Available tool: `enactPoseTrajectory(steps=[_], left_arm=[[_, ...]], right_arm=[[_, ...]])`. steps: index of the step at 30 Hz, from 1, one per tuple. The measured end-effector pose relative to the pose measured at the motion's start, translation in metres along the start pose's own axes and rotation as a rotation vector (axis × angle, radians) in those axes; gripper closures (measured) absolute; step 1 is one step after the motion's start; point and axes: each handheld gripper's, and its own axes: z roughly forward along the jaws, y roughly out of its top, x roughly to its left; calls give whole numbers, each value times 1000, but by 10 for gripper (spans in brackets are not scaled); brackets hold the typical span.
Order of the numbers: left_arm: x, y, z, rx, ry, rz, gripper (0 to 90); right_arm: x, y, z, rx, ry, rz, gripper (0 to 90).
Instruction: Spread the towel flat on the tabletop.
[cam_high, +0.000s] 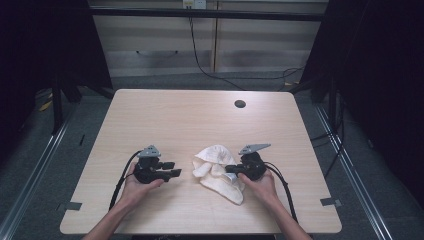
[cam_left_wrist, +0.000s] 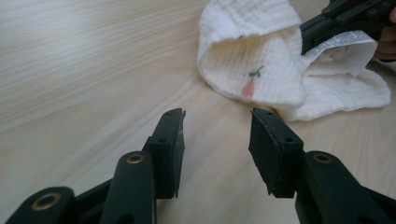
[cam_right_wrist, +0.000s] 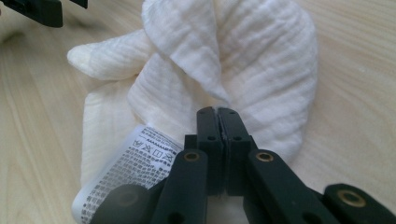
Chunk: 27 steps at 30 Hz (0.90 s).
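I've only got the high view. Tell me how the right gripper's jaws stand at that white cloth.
Observer: The right gripper has its jaws closed together, with the tips against a fold of the white cloth. I cannot tell whether any cloth is nipped between them.
Operator: Report anything lying by those jaws.
Observer: A white care label with printed text sticks out of the cloth right beside them.
Operator: Now the left gripper.
Observer: The left gripper is open with bare table between its jaws. It points at the cloth but stops short of it.
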Motion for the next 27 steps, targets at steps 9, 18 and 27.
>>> enactPoseTrajectory(steps=[9,18,27], left_arm=[[-22,4,18,10,-58,48,530],[-27,1,29,45,-79,77,489],[-18,1,23,31,-63,74,823]], right_arm=[[4,-6,-2,-21,0,12,882],[12,-1,8,-27,25,-3,882],[16,1,10,-22,31,-10,881]])
